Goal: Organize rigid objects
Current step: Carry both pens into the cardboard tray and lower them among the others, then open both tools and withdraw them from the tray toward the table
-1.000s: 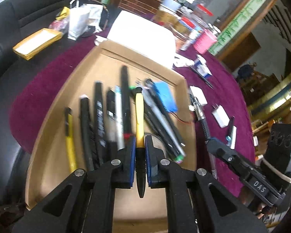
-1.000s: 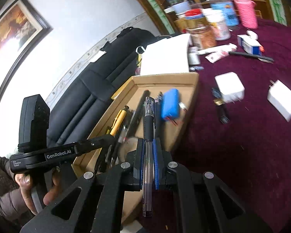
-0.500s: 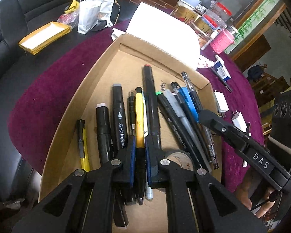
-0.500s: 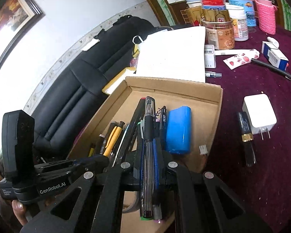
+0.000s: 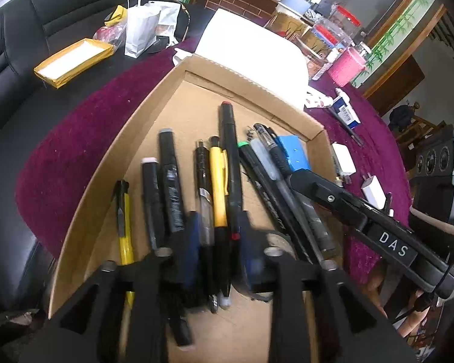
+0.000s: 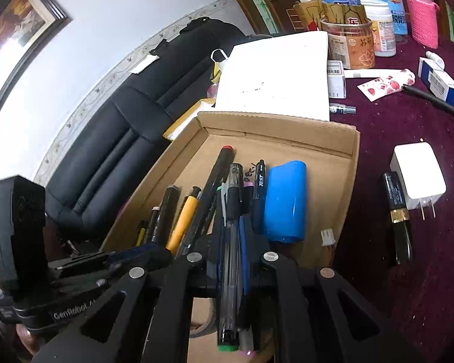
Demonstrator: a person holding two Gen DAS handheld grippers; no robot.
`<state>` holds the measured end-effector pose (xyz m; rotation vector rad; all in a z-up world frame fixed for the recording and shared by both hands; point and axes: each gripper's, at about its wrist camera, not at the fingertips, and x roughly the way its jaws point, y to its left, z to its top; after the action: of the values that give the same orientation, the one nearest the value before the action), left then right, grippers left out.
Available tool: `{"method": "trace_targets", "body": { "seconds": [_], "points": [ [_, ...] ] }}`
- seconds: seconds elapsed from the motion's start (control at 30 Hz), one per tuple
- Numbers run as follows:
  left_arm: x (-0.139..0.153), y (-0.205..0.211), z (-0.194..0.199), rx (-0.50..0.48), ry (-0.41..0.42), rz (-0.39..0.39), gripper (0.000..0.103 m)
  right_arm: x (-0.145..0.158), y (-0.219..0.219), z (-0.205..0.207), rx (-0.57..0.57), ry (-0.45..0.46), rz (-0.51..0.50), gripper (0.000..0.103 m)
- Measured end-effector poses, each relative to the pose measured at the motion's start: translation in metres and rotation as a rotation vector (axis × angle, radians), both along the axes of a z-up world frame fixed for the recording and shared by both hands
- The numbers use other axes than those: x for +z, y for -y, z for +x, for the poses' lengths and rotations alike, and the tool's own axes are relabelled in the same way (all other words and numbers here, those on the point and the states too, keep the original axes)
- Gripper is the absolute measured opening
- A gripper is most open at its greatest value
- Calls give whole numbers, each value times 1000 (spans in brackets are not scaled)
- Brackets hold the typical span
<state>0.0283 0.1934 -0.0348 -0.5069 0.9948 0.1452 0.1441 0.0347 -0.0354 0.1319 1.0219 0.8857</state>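
Pens and markers lie side by side in the cardboard tray [image 5: 142,112] on the maroon-covered desk [image 5: 75,139], their long axes running roughly from the near edge toward the far wall. The yellow pen [image 5: 218,187] points its clip end away from the left wrist camera and lies between the left gripper [image 5: 218,254]'s jaws, which are opening; the blue pads are blurred and stand clear of the barrel on either side. Its black tip reaches back under the gripper, among other pen ends that are hard to tell apart. Beside it lies a long black marker [image 5: 230,163] with a red end cap, pointing the same way.

The clear-barrelled pen [image 6: 230,242] lies lengthwise between the right gripper [image 6: 230,248]'s jaws, black cap away, over the tray's right part; these jaws are opening too, only slightly apart, and whether the pads press the barrel cannot be told. Just right of it a dark blue pen [image 6: 258,193] reads "TEST", and a blue battery pack [image 6: 284,202] lies alongside, its white plug at the near end.

"DAS" shows on the right gripper's arm in the left view; "GenRobot" on the left gripper's body in the right view, partly cut off. A white charger [image 6: 417,178] sits on the desk outside the tray.
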Motion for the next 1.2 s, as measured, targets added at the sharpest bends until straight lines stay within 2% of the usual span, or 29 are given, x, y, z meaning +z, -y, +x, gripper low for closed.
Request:
{"method": "trace_targets", "body": {
  "seconds": [0.07, 0.13, 0.2, 0.4, 0.7, 0.97, 1.07, 1.2],
  "points": [
    [8, 7, -7, 9, 19, 26, 47, 5, 9, -5, -2, -6, 33, 19],
    [16, 16, -13, 7, 33, 58, 49, 14, 26, -15, -11, 15, 62, 32],
    [23, 29, -17, -10, 37, 70, 49, 20, 49, -30, -25, 26, 92, 36],
    [34, 80, -14, -105, 61, 76, 49, 15, 128, -57, -132, 19, 101, 38],
    [30, 167, -6, -274, 39, 54, 49, -6, 230, -60, -363, -34, 71, 38],
    [30, 206, -8, -326, 33, 90, 49, -6, 258, -56, -434, -36, 71, 38],
    [25, 209, -6, -328, 15, 83, 49, -8, 263, -58, -439, -42, 71, 38],
    [21, 209, -7, -327, 4, 30, 49, -14, 269, -58, -463, -60, 82, 38]
  ]
}}
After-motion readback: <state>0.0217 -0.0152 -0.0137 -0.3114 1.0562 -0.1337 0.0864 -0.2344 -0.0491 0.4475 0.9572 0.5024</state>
